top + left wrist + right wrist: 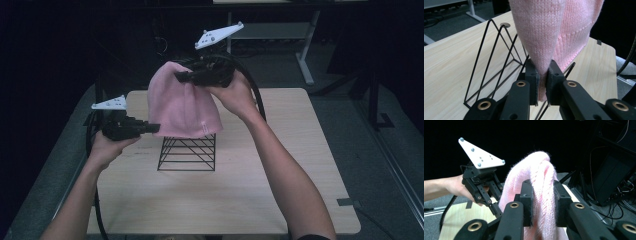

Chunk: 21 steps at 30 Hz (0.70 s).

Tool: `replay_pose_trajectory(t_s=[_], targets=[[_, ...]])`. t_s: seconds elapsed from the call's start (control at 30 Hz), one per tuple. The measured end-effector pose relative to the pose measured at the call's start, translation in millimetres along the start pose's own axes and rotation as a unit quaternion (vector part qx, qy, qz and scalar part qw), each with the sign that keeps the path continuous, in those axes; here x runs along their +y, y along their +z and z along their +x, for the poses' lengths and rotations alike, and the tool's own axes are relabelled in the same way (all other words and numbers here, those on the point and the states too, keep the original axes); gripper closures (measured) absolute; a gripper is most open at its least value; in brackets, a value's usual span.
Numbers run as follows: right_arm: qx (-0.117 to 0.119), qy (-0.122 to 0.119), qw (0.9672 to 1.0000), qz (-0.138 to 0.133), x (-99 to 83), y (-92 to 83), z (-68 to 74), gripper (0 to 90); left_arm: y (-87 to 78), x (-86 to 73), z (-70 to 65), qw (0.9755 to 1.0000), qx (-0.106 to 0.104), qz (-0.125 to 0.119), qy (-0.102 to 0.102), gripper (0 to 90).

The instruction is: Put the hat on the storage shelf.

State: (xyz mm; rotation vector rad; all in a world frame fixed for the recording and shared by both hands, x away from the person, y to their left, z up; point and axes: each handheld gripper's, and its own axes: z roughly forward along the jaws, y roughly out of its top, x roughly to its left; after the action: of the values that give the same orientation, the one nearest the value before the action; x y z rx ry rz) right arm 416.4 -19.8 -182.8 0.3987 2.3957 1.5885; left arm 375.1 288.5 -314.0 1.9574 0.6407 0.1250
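A: Jaws first: in the left gripper view the left claw (543,82) is clamped narrow on the lower edge of the pink hat (554,32), knit squeezed between both pads

B: And the right claw (542,202)?

A: Holding too, pinched on a thick fold near the hat's crown. So the hat hangs stretched between the two claws, crown up at the right one, hem down at the left one

B: Where's the rack (188,152)?

A: Straight below the hat, on the table (280,190); its wires rise just behind the left claw's jaws. The hem hangs at about the rack's top, and whether it touches I can't tell

B: Which step, then?

A: I'd judge they're dressing the rack with the hat, or lifting it off; hard to say which. If dressing, next the left claw should draw the hem outward to open the mouth while the right lowers the crown, both grips staying firm so the knit doesn't slip or snag a wire
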Motion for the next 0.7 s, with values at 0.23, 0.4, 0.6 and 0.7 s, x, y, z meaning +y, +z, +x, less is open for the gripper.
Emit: replay_pose_trajectory(t_s=[0.23, 0.4, 0.6, 0.7], targets=[[0.012, 0.001, 0.9999, -0.005, -5.7, 2.8, -1.1, 73.4, 1.1, -3.8, 1.3, 0.9999, 0.002, 0.010, 0.003, 81.1], [0.021, -0.001, 0.9997, -0.008, -11.7, 2.8, 3.4, 73.3, -0.5, -6.6, -2.8, 0.9998, -0.002, 0.016, 0.011, 80.9], [0.029, -0.001, 0.9996, -0.003, -15.5, 0.8, 9.6, 73.3, -1.8, -12.7, -4.4, 0.9997, -0.002, 0.022, 0.013, 80.9], [0.032, -0.003, 0.9995, -0.005, -18.9, 0.5, 12.7, 73.2, -1.4, -16.1, -5.3, 0.9996, -0.004, 0.024, 0.014, 80.9]])
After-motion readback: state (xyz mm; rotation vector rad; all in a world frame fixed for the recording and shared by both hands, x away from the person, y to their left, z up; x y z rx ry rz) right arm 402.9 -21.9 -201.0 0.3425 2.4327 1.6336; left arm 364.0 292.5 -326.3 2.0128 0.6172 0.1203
